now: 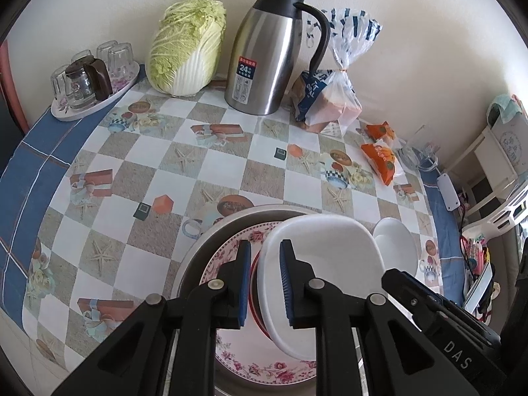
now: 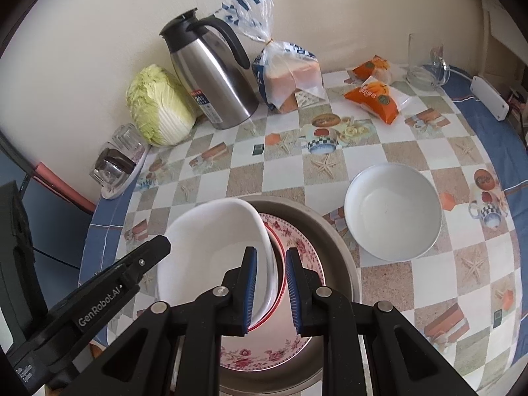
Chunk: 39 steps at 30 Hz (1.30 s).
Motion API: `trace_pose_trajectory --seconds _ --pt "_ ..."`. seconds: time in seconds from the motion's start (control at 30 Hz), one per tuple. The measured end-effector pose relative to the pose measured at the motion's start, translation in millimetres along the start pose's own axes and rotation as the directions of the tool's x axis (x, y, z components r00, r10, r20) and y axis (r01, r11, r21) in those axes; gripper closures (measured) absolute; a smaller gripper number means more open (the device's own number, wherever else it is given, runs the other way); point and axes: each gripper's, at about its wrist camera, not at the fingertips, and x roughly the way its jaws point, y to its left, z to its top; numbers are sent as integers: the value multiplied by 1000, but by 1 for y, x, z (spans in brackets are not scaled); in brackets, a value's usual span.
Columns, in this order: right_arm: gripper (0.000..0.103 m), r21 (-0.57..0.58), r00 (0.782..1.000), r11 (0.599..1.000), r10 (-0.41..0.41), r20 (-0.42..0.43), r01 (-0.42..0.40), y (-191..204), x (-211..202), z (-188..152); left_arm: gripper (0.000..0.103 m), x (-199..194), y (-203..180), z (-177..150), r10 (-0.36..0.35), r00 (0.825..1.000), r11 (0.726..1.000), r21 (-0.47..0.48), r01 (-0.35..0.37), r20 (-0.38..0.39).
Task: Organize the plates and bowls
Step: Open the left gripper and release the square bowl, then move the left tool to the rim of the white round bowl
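Note:
A white squarish bowl (image 1: 326,264) (image 2: 211,247) sits in a red-rimmed dish on a floral plate (image 1: 264,363) (image 2: 264,353), all stacked in a grey metal plate (image 1: 204,241) (image 2: 333,241). My left gripper (image 1: 264,280) is open, its jaws straddling the bowl's left rim. My right gripper (image 2: 270,287) is open, its jaws straddling the bowl's right rim. Neither jaw pair is closed on the rim. A second round white bowl (image 2: 392,211) (image 1: 396,247) stands on the table to the right of the stack.
A checked tablecloth (image 1: 165,165) covers the table. At the back stand a cabbage (image 1: 184,46), a steel thermos jug (image 1: 267,52), a bread bag (image 1: 330,99), orange snack packs (image 2: 376,95), a glass jug (image 2: 425,66) and a tray of glasses (image 1: 89,76). A white power strip (image 2: 488,95) lies far right.

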Motion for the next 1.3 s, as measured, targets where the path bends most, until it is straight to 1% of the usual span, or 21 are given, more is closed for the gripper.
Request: trace_pose_trajectory --seconds 0.03,0.07,0.1,0.13,0.17,0.2,0.23,0.3,0.33,0.37,0.43,0.5,0.57,0.63,0.73,0.8,0.9,1.03,1.17,1.3 --pt "82 3 1000 1000 -4 -1 4 -2 -1 1 78 -1 1 1 3 1000 1000 -5 -3 5" --pt "82 6 1000 1000 -8 -3 8 -3 -1 1 67 -2 1 1 4 1000 1000 -7 -4 9" --pt "77 13 1000 1000 -14 -8 14 -5 -1 1 61 -4 2 2 10 1000 1000 -11 -9 19" --pt "68 19 1000 1000 -14 -11 14 -7 -1 1 53 -6 4 2 16 999 1000 -17 -16 31" --pt "61 23 1000 1000 -15 -12 15 -9 -2 2 49 -7 5 3 20 999 1000 -20 -19 37" --pt "46 24 1000 1000 -18 -11 18 -11 -3 2 48 -9 7 3 27 999 999 -29 -26 47" --pt "36 22 1000 999 -24 -8 24 -12 -4 3 47 -10 9 4 34 998 999 -37 -32 53" --pt "33 15 999 999 -40 -2 40 -13 -7 3 35 -9 12 4 56 997 997 -54 -53 58" --pt "31 12 999 999 -45 -3 45 -14 -8 3 26 -9 14 5 72 996 996 -63 -68 59" --pt "29 11 999 999 -47 -3 47 -14 -8 3 24 -8 16 5 80 995 995 -70 -76 62" --pt "19 4 999 999 -53 -2 53 -15 -9 4 24 -7 19 4 94 993 993 -83 -89 65" --pt "17 -5 998 998 -56 -1 56 -16 -9 4 21 -6 22 3 128 989 988 -96 -121 71" --pt "15 -19 998 998 -63 -1 63 -16 -8 5 9 -6 24 2 174 981 981 -107 -164 91" --pt "9 -30 997 997 -76 2 76 -16 -8 6 9 -8 25 2 208 972 974 -115 -195 110" --pt "7 -32 997 997 -75 17 75 -19 -12 8 9 -10 29 3 233 965 967 -133 -217 119" --pt "7 -29 997 997 -73 33 74 -23 -17 10 9 -10 31 3 242 963 964 -141 -226 115" --pt "3 -20 996 997 -73 51 74 -29 -24 13 9 -10 31 3 249 961 962 -145 -232 116" --pt "2 13 994 997 -72 82 72 -43 -36 20 9 -14 26 3 246 960 964 -141 -227 136" --pt "2 51 990 995 -88 114 82 -61 -49 27 9 -19 19 5 226 960 970 -127 -207 166" --pt "2 95 986 992 -90 142 77 -83 -62 33 9 -21 13 7 182 969 979 -127 -162 167"
